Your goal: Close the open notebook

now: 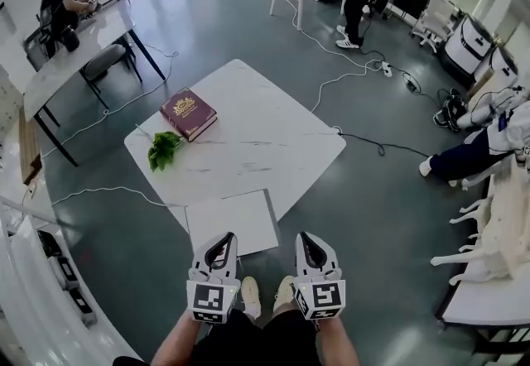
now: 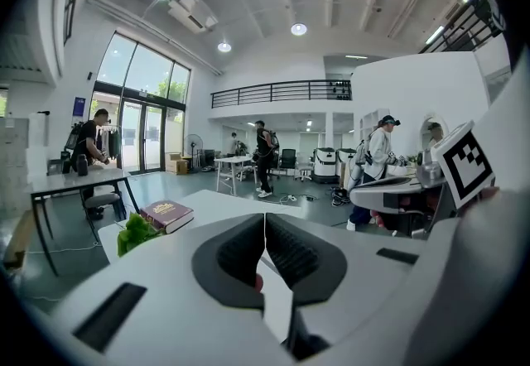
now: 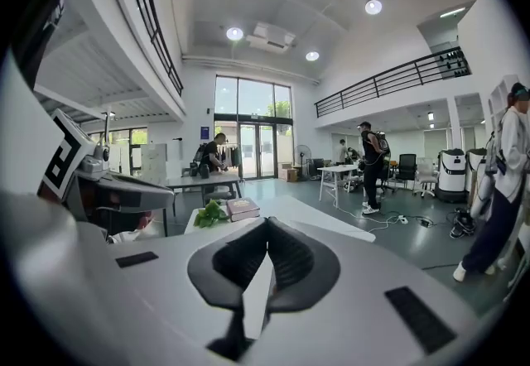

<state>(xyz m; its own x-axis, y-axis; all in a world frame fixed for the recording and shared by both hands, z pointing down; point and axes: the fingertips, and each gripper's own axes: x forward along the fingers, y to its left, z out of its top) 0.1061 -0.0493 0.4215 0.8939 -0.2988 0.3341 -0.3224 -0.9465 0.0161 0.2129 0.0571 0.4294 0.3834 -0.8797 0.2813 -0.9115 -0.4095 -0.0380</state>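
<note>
Jaws on the left gripper (image 1: pixel 220 247) and the right gripper (image 1: pixel 311 248) are pressing together, pinching nothing. Both grippers are hovering side by side close to the person's body, pointing forward and slightly down toward the table (image 1: pixel 265 149), well apart from the notebook (image 1: pixel 189 113). That maroon hardcover is lying flat near the table's far left corner, just beside green leaves (image 1: pixel 163 149), and is looking already shut. It is appearing thick, stiff and fairly heavy, so not likely to slide easily. The cover's free edge, opposite the spine, is looking like the best place to grip.
</note>
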